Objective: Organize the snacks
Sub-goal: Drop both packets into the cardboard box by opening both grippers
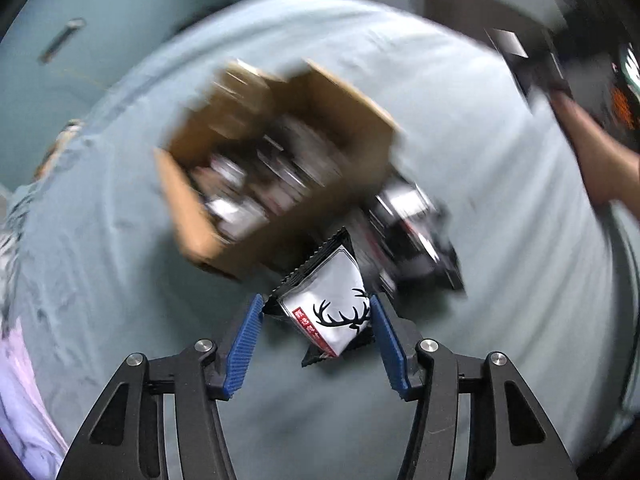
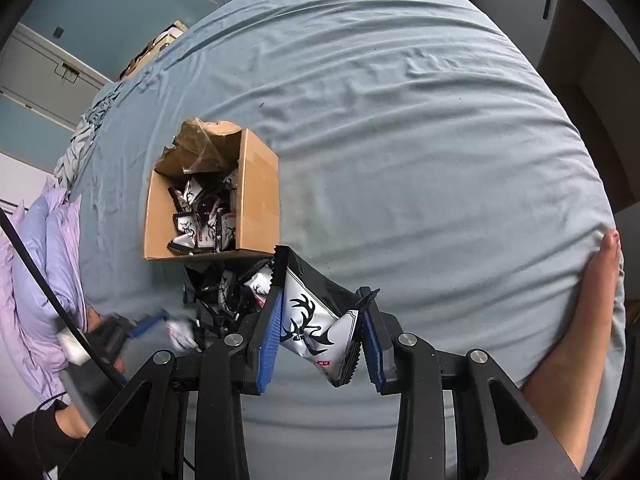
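i am clamping each tongs on a silver-and-black antler-print snack packet: left tongs (image 1: 316, 312) on one (image 1: 332, 312), right tongs (image 2: 320, 320) on another (image 2: 316, 320), both lifted off the pale blue bedsheet (image 2: 400, 120) so they can go into the open brown cardboard box (image 2: 256, 200) beside the loose packet pile (image 2: 224, 292).

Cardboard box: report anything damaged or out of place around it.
The cardboard box has a torn, crumpled flap at its far end. A heap of snack packets lies loose on the blue sheet just outside its near wall.
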`<action>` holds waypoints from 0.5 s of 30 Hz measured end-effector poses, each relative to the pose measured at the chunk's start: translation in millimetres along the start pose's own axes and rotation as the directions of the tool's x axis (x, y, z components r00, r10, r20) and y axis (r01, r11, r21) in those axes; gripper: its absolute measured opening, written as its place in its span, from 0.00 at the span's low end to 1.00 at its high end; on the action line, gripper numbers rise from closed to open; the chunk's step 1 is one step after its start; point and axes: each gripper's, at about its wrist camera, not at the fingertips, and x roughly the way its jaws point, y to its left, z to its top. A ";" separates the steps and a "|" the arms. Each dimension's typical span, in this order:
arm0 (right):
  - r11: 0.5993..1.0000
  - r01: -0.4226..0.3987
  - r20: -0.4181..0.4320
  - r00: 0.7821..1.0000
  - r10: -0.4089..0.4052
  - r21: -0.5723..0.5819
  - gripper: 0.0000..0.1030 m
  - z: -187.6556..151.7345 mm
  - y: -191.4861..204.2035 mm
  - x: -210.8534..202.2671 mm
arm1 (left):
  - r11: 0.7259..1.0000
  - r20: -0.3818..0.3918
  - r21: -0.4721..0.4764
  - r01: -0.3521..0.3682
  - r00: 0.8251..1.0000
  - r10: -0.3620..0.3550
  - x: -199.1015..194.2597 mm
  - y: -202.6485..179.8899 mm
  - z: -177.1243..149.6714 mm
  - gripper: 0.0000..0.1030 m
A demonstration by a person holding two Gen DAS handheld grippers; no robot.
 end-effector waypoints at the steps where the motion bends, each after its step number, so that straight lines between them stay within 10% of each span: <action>1: 1.000 -0.007 -0.003 1.000 0.007 0.007 0.34 0.5 0.7 0.4 | 0.999 0.026 -0.031 -0.025 0.999 0.025 -3.9 10.5 6.2 0.53; 11: 1.000 -0.024 -0.020 1.000 0.024 0.005 0.34 8.5 19.9 15.4 | 0.932 0.191 -0.361 -0.041 0.975 0.117 -34.1 110.2 71.1 0.57; 13: 1.000 -0.020 -0.022 1.000 0.020 0.001 0.34 10.3 26.7 19.7 | 0.927 0.226 -0.374 -0.039 0.965 0.132 -38.7 118.5 76.1 0.89; 15: 1.000 -0.024 -0.022 0.999 0.024 -0.006 0.34 12.9 35.0 23.3 | 0.917 0.271 -0.396 -0.040 0.949 0.158 -47.9 119.2 77.1 1.00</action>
